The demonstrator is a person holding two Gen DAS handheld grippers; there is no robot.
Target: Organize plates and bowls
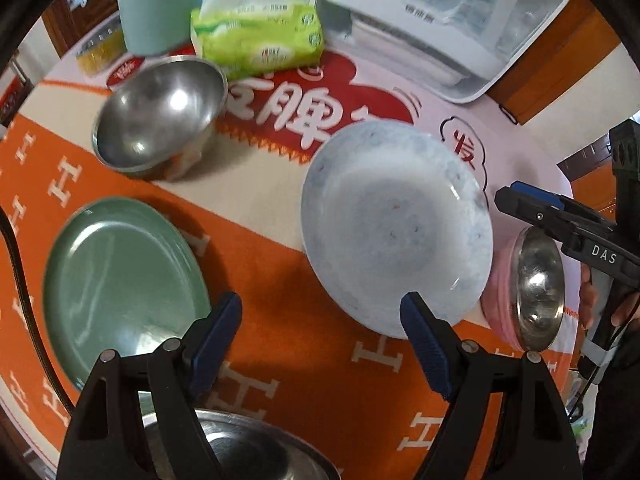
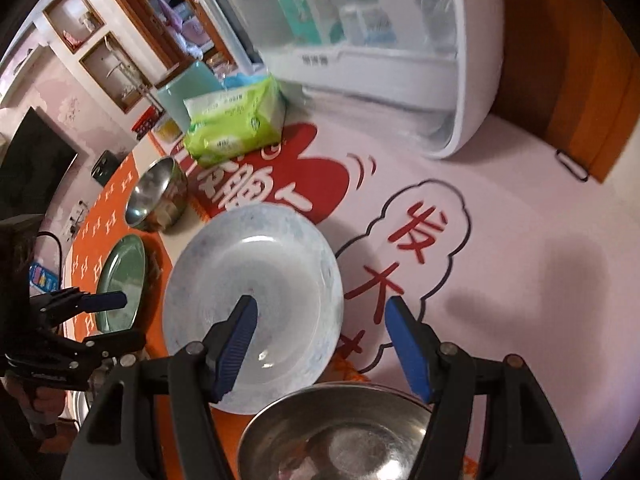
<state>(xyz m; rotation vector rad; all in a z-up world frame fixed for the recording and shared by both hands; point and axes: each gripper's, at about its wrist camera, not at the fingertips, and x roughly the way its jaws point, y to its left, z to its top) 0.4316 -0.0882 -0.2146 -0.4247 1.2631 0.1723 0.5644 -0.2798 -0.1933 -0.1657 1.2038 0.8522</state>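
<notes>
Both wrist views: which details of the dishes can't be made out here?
- Steel bowl, left wrist view: cut off by the bottom edge, behind the left gripper.
- Pink-sided bowl, left wrist view: its far side hidden by the right gripper.
- Green plate, right wrist view: partly covered by the left gripper's fingers.
- White plate: its pattern is too blurred to read.

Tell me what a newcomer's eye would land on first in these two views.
First the big pale blue-white plate, lying mid-table where the orange cloth meets the pink printed mat. Next the green plate to its left and the steel bowl behind that, in front of a green tissue pack. Both tools hang open above: the left tool near the plate's rim, the right tool over a pink-sided steel bowl.
</notes>
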